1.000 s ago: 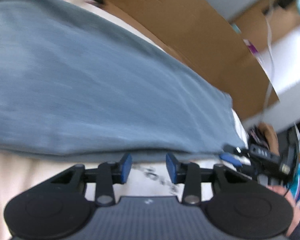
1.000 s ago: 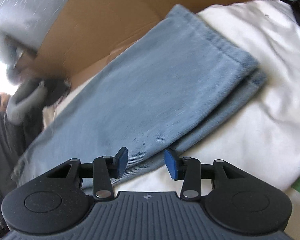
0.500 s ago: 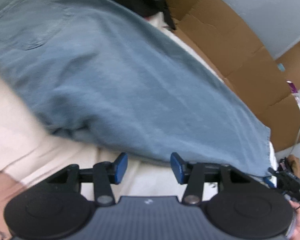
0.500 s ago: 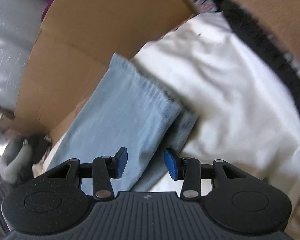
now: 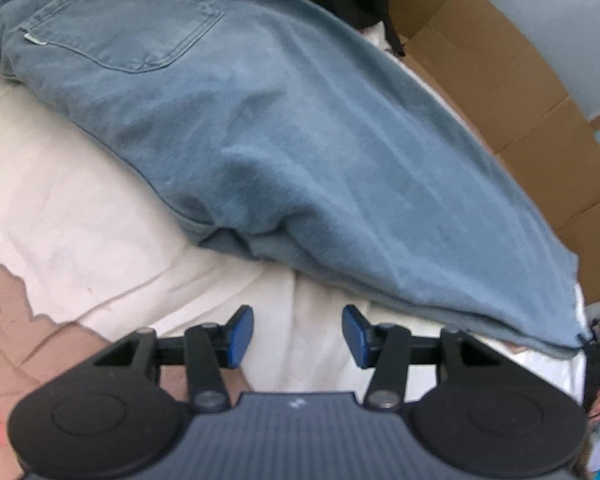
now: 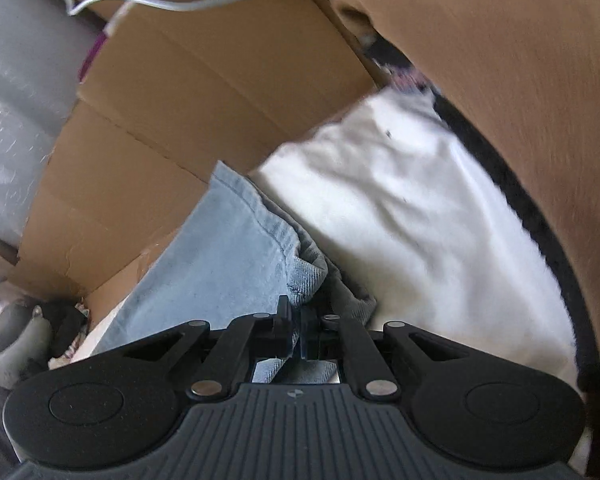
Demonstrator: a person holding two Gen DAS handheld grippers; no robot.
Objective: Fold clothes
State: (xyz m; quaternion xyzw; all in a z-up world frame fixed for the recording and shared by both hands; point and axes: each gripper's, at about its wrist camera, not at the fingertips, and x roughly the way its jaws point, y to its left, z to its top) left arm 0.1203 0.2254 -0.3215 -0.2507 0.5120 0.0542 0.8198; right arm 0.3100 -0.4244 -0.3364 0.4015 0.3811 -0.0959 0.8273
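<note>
Creased white sheeting covers the surface under both of my grippers, soft and rumpled, with flattened brown cardboard standing behind it, matte and scored with fold lines. On the sheeting lie the jeans, faded blue denim laid in a long tapering slab, legs stacked one on the other; a stitched back pocket shows near the waistband at the far left, and the fabric bunches into a thick fold at the near edge. My left gripper hovers over bare sheet just short of that edge, its blue-padded jaws spread apart and holding nothing. My right gripper is at the ankle end, jaws pressed together on the hem, where the thick double-stitched cuff curls up between them. A thin white cable loops across the cardboard above.
</note>
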